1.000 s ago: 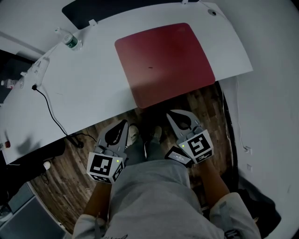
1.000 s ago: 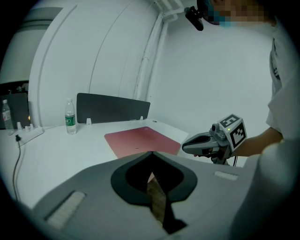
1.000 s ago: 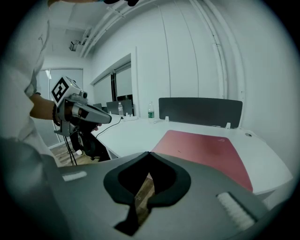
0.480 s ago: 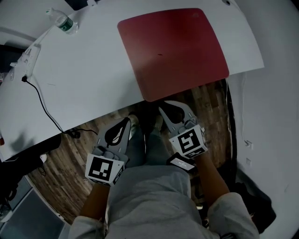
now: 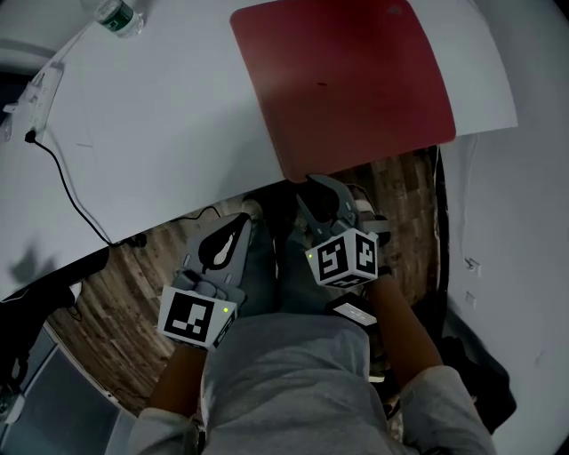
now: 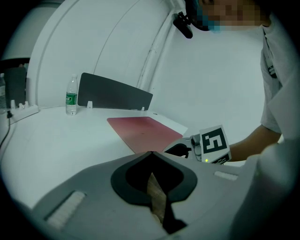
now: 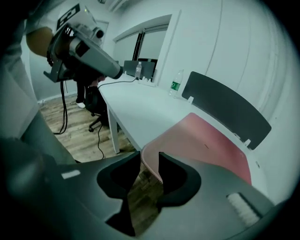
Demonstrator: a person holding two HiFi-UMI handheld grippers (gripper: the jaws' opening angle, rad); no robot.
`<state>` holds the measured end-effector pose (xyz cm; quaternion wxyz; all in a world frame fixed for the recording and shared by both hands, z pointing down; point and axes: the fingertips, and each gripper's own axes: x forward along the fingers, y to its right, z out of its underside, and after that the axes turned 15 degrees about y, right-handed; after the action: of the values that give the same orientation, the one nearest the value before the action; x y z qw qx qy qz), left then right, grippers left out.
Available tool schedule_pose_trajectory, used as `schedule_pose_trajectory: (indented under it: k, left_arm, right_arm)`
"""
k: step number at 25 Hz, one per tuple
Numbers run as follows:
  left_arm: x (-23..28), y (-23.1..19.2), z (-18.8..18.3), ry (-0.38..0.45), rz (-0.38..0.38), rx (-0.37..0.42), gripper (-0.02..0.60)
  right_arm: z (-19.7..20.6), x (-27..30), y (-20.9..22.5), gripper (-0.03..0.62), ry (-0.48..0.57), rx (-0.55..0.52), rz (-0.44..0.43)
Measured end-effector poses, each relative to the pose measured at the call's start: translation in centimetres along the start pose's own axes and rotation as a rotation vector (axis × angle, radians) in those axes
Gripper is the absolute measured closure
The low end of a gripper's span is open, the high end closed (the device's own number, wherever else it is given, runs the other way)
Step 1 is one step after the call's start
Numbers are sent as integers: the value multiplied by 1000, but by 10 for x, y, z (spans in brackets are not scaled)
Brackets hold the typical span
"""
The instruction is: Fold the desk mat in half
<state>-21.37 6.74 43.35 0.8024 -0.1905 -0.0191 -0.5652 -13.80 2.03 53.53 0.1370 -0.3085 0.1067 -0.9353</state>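
Note:
A dark red desk mat (image 5: 356,80) lies flat on the white table (image 5: 160,133), its near left corner jutting past the table's front edge. My right gripper (image 5: 311,183) reaches that corner from below the edge. In the right gripper view the mat (image 7: 206,140) has its corner between the opening jaws of the right gripper (image 7: 150,157), and the pads do not press on it. My left gripper (image 5: 240,227) hangs shut and empty over the wooden floor, short of the table edge. The left gripper view has its closed tips (image 6: 151,153) and the mat (image 6: 140,131) ahead.
A water bottle (image 5: 116,16) and a power strip (image 5: 40,84) with a black cable (image 5: 71,187) sit at the table's far left. A black divider panel (image 6: 115,96) stands along the back edge. The person's legs in grey shorts (image 5: 284,373) are below the grippers.
The right gripper has moved forward and left up to the mat's near corner, and its jaws have parted around it. The left gripper has barely moved. The head view has shifted closer to the table.

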Motion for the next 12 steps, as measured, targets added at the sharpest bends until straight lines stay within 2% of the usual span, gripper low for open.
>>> schedule_pose_trajectory:
  k: [8,12]
  left_arm:
    - [2,-13,16,-23,-12,-31,563]
    - [4,-17,15,-19,-12,-35,563]
  right_arm:
    - [14,22,-5,437,-95,-186,8]
    - [16,28,-5,427,-122,-238,26]
